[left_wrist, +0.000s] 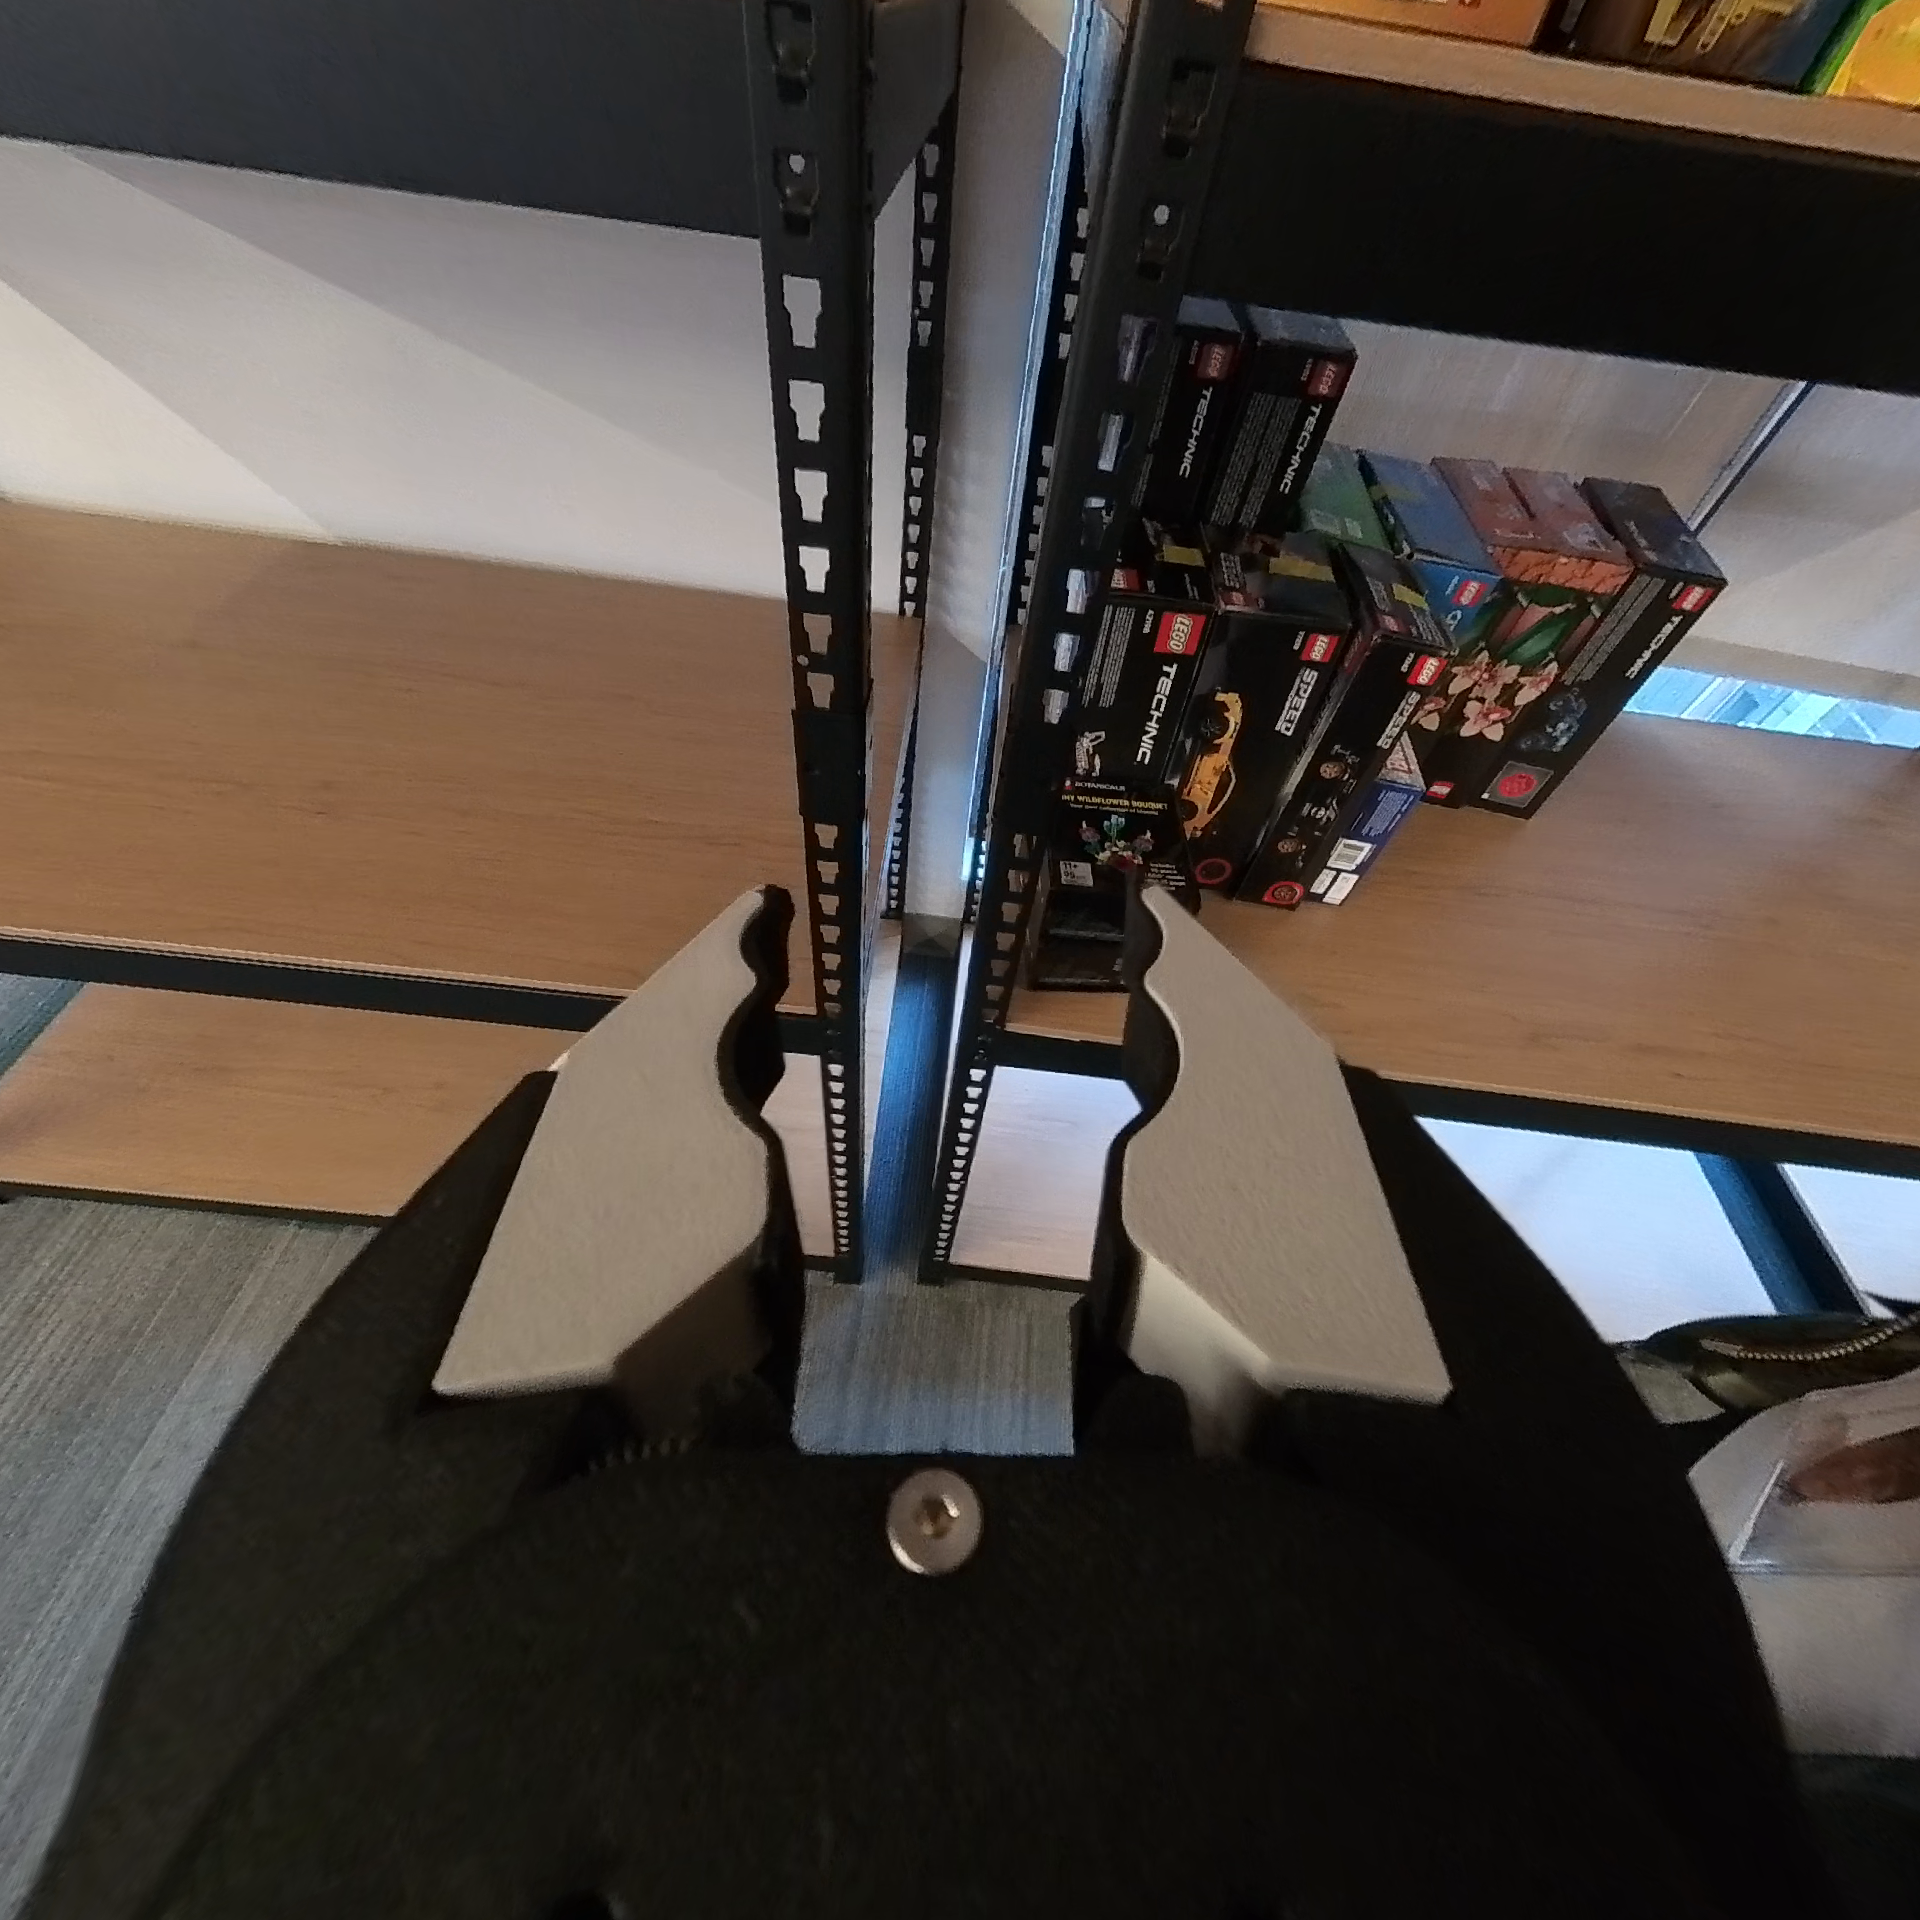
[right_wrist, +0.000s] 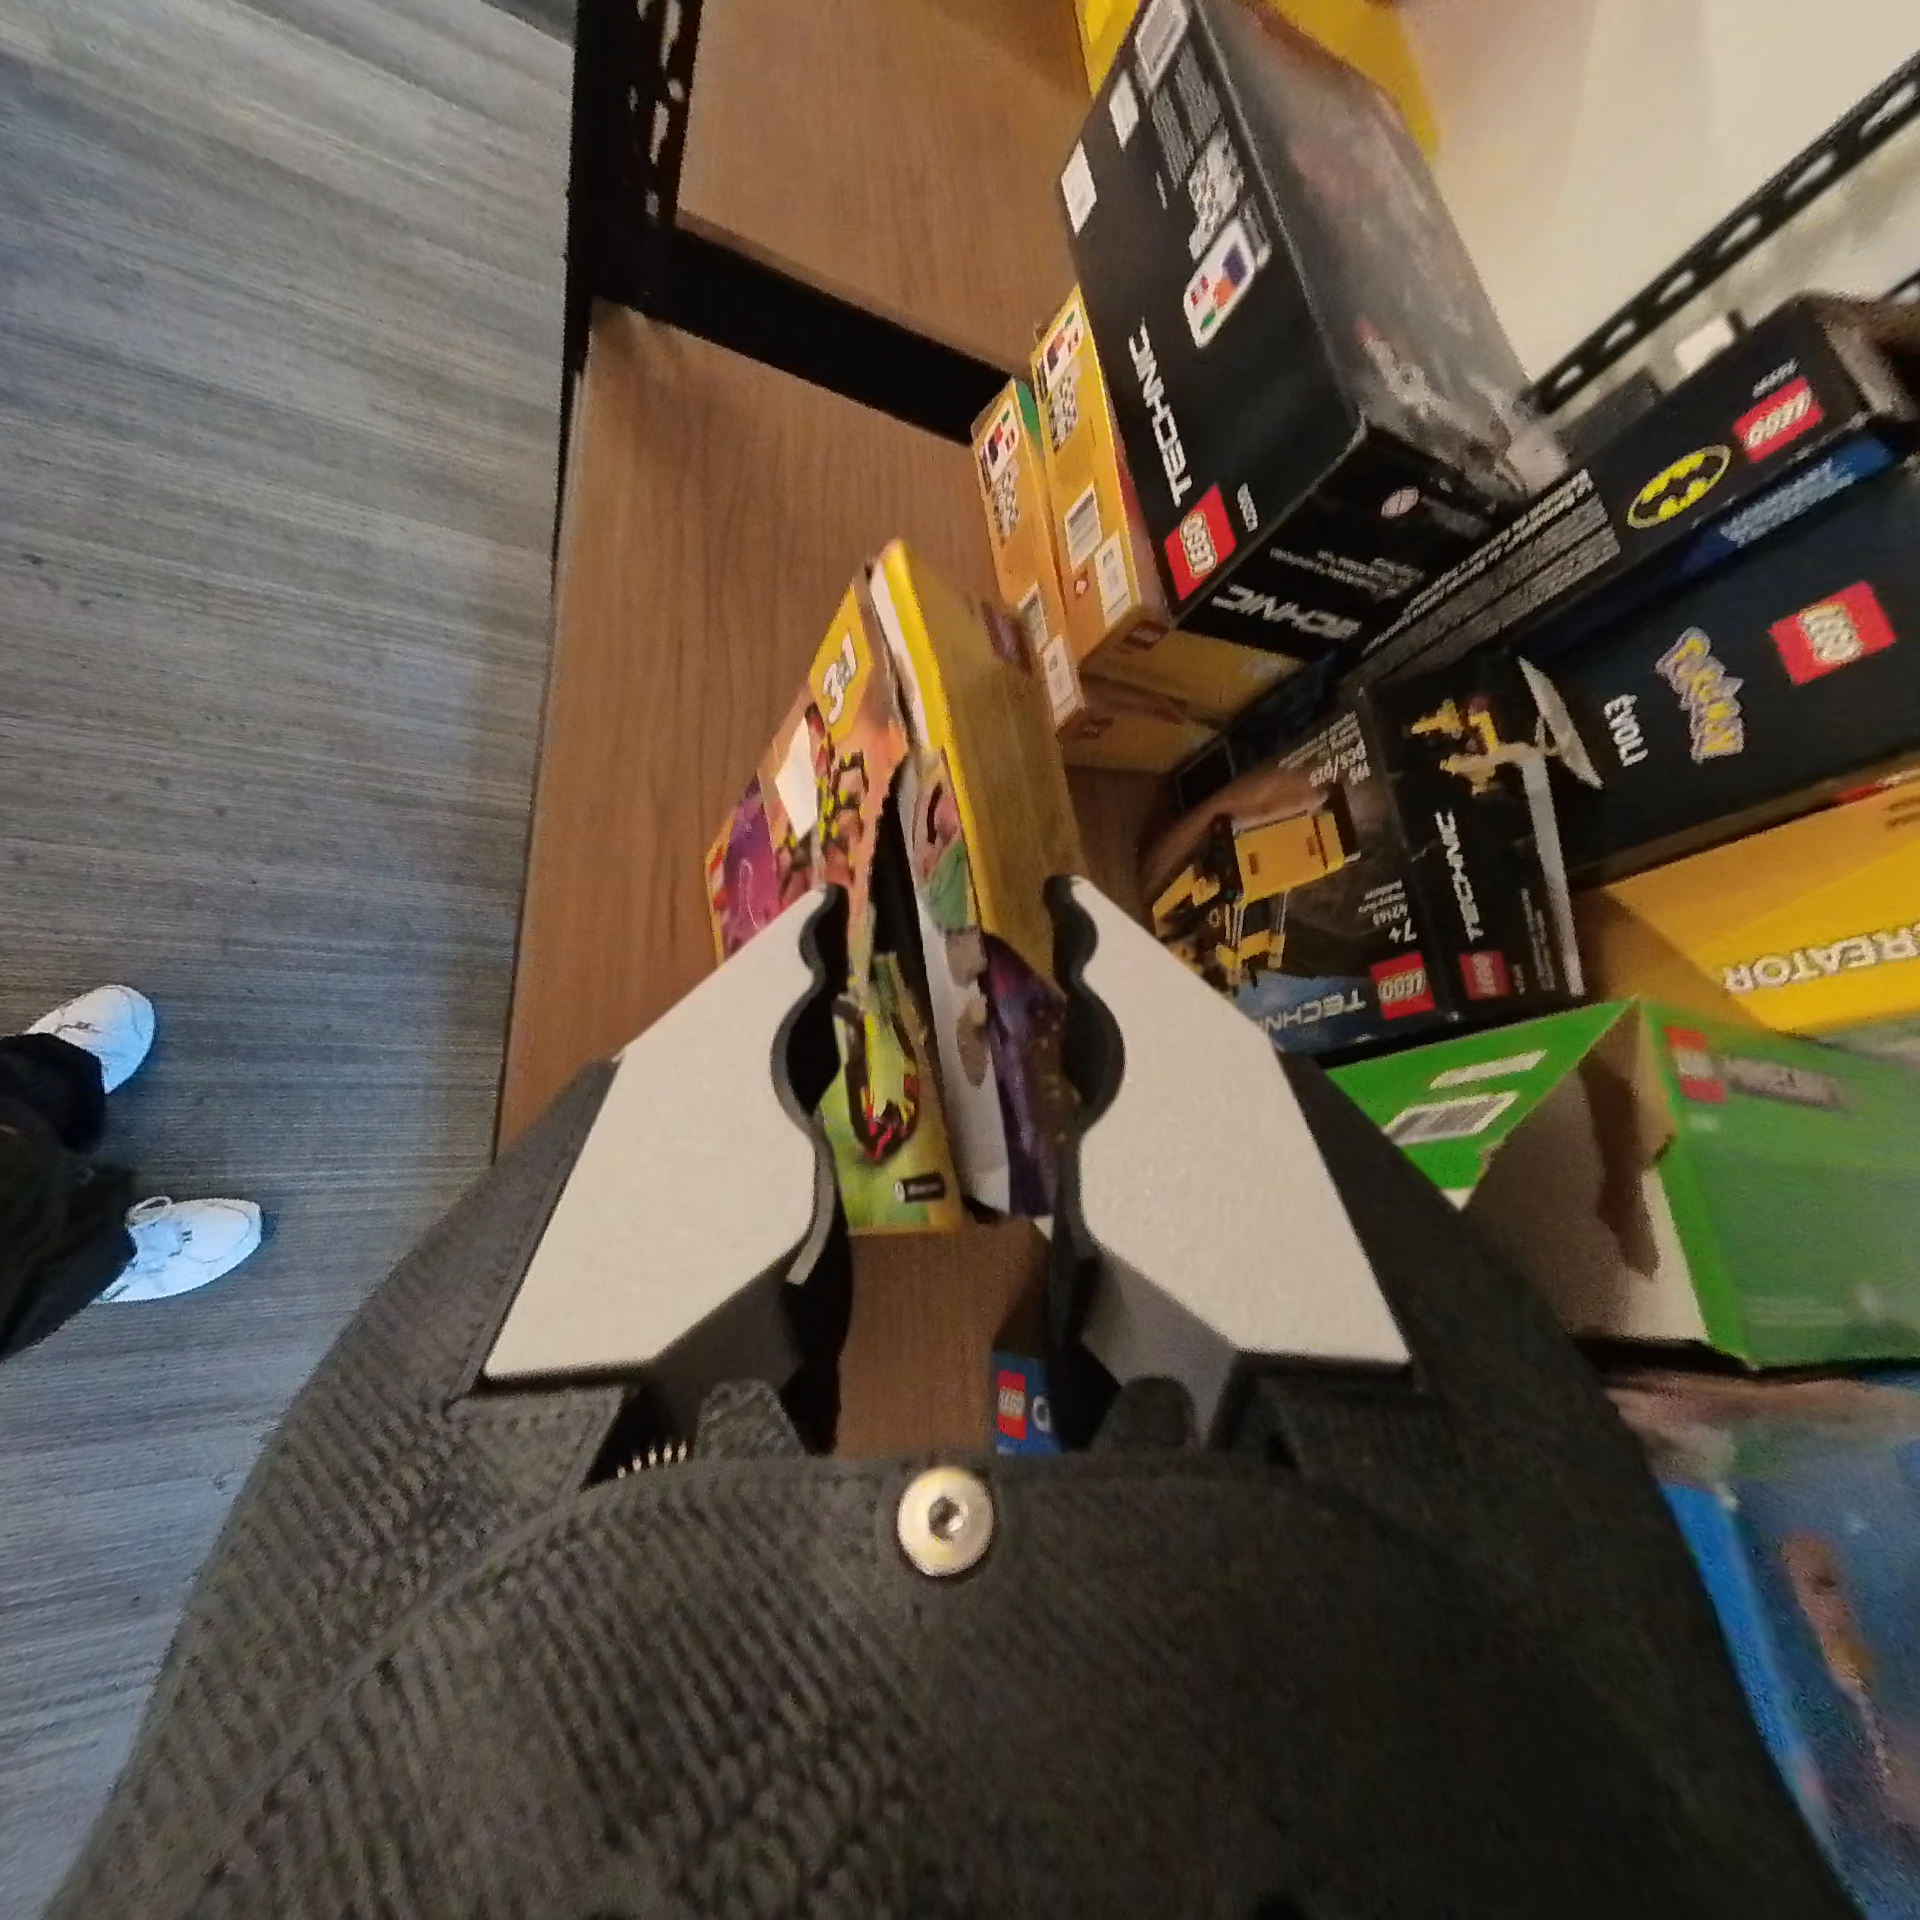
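left tongs (left_wrist: 961, 904): spread wide, nothing between the grey fingers (left_wrist: 644, 1143); held in air in front of shelving, touching nothing.
ahead of left tongs: two black slotted uprights (left_wrist: 826, 582) side by side, seen through the gap between the fingers; grey carpet (left_wrist: 156, 1455) below.
left of left tongs: bare wooden shelf board (left_wrist: 364, 727), white wall behind it.
right of left tongs: row of toy-brick boxes (left_wrist: 1382, 686) standing upright on the next wooden shelf; mostly black, one with a yellow car, one with flowers. A small dark flower box (left_wrist: 1117, 842) stands nearest, just beyond the right fingertip, not touching.
far right edge, left view: a pale object, partly cut off, cannot tell what.
right tongs (right_wrist: 940, 899): narrowed around two thin boxes standing on edge; both fingers (right_wrist: 707, 1164) look pressed on the outer faces, grip looks firm but view is blurred.
held items: yellow box (right_wrist: 977, 748) on the right side, colourful box (right_wrist: 810, 790) on the left side, leaning together, their far ends past the fingertips.
under right tongs: wooden shelf (right_wrist: 675, 623) with black frame.
right of right tongs: piled boxes, big black box (right_wrist: 1278, 343), small yellow boxes (right_wrist: 1081, 499), green box (right_wrist: 1766, 1174) torn open.
left of right tongs: grey floor (right_wrist: 260, 520), a person's white shoes (right_wrist: 156, 1143) well apart.
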